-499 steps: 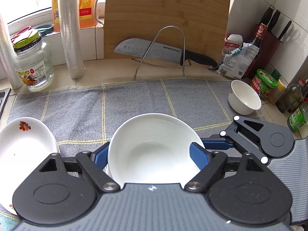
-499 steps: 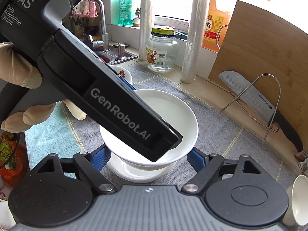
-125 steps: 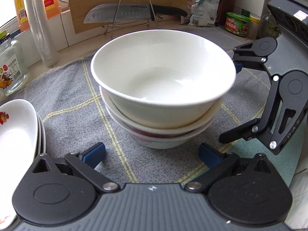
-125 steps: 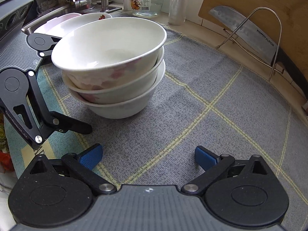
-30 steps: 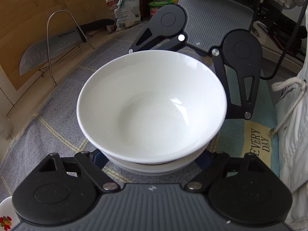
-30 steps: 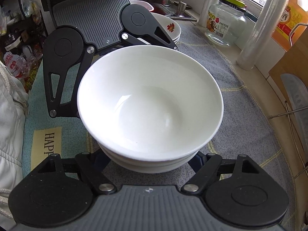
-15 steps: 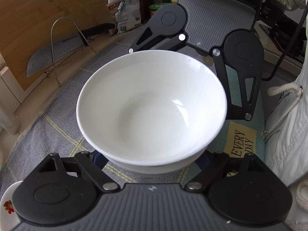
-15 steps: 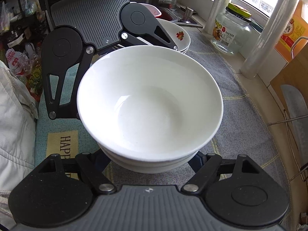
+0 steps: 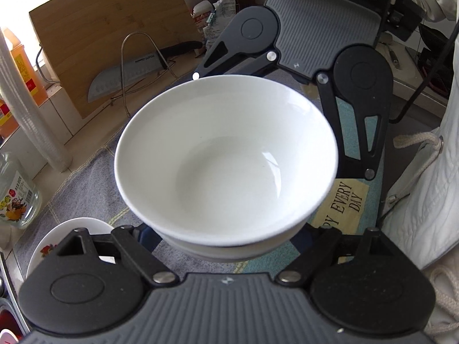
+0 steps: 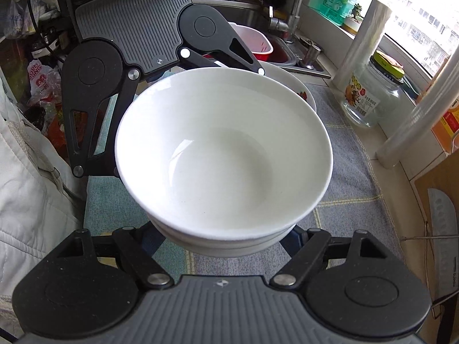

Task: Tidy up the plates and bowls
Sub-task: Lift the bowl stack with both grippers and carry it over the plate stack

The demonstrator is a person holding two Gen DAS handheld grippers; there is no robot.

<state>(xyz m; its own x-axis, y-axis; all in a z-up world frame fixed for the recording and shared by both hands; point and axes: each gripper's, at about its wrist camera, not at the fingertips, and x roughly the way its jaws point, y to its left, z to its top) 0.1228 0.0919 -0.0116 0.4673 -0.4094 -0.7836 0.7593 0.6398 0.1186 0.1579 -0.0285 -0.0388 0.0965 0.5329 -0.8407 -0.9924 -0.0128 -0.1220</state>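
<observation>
A stack of white bowls (image 9: 226, 154) fills the middle of both wrist views, hanging above the grey mat (image 9: 94, 189). My left gripper (image 9: 226, 243) is shut on the lower bowls of the stack from one side. Its blue pads are mostly hidden under the top bowl's rim. Facing it, my right gripper (image 10: 221, 240) is shut on the same stack of bowls (image 10: 223, 154) from the opposite side. A stack of white plates with a red print (image 9: 57, 238) lies on the mat, behind the bowls in the right wrist view (image 10: 301, 91).
A knife (image 9: 129, 71) rests on a wire stand before a wooden board (image 9: 109, 28). A glass jar (image 10: 370, 97) and film rolls (image 10: 358, 46) stand by the window. The sink holds a red basin (image 10: 258, 46). A person's white garment (image 9: 424, 172) is at the counter's front edge.
Both grippers have risen with the bowl stack held between them, and the counter has dropped away below. The plates have come into the left wrist view's lower left corner.
</observation>
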